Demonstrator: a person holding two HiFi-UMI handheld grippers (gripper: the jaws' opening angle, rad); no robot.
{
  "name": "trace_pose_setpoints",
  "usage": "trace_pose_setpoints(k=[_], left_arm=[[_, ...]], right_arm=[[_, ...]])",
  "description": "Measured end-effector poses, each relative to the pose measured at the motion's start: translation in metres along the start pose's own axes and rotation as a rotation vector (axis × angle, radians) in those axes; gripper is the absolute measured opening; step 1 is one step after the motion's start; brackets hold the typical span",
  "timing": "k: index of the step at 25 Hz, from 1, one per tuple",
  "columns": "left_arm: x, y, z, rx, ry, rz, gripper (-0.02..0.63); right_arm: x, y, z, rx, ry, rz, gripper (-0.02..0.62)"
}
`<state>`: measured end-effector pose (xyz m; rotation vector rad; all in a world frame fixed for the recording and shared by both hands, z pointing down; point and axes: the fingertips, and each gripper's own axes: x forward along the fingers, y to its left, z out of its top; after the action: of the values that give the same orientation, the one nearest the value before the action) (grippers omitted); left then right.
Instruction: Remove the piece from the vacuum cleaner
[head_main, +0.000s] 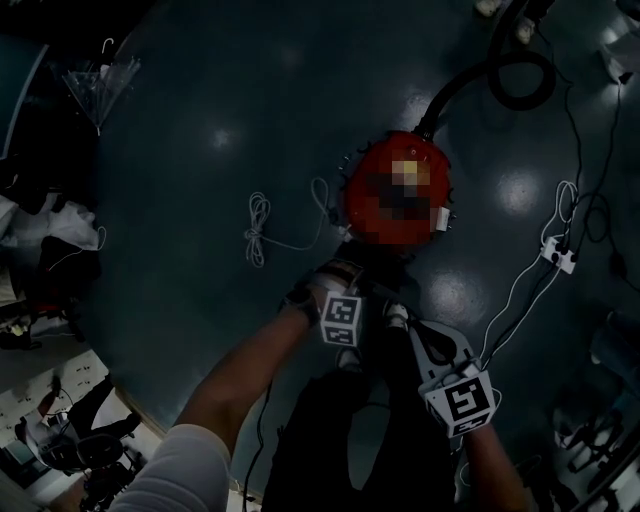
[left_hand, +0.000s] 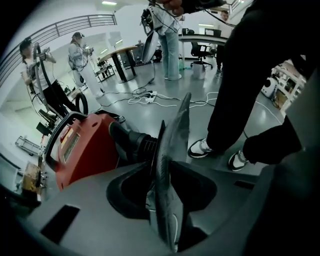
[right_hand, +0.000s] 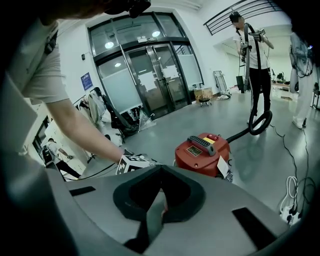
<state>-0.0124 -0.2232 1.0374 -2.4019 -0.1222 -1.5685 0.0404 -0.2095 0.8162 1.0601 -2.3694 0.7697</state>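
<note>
The red vacuum cleaner (head_main: 365, 195) stands upright on the dark floor (head_main: 250, 120), straight ahead of the person's feet. Its hose (head_main: 520, 75) leaves the far side and curls into a loop well beyond it.

On the near side a black ribbed piece (left_hand: 134, 142) sticks out of the red body. Its long axis lies about level, with one end against the body and the other pointing at the left tongs (left_hand: 174, 115). That end passes behind them, so I cannot tell whether it touches them.

The left tongs stand a little apart, tips spread in a narrow V, with nothing clamped. The right tongs (right_hand: 157, 197) are closed on nothing and point toward the vacuum cleaner, whose carrying handle (right_hand: 202, 142) runs across its top.

A coiled white cable (head_main: 258, 228) lies on the floor to the left of the vacuum cleaner.
</note>
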Motion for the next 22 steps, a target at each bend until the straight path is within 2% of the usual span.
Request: trace_pose_setpoints(k=[5, 11, 14, 17, 22], left_arm=[[0.001, -0.008, -0.001, 0.032, -0.004, -0.028, 0.030], [0.001, -0.011, -0.001, 0.086, 0.012, -0.126, 0.026], [0.000, -0.015, -0.002, 0.095, 0.016, -0.217, 0.025], [-0.005, -0.036, 0.001, 0.122, 0.005, -0.307, 0.025], [-0.022, -0.051, 0.010, 0.054, -0.024, -0.325, 0.025]], right_arm=[[-0.004, 0.001, -0.010, 0.016, 0.016, -0.011, 0.012], [-0.008, 0.009, -0.017, 0.020, 0.027, -0.002, 0.012], [-0.009, 0.008, -0.017, 0.028, 0.023, -0.002, 0.012], [-0.012, 0.008, -0.016, 0.042, 0.020, -0.006, 0.012], [-0.020, 0.011, -0.004, 0.034, 0.008, -0.002, 0.012]])
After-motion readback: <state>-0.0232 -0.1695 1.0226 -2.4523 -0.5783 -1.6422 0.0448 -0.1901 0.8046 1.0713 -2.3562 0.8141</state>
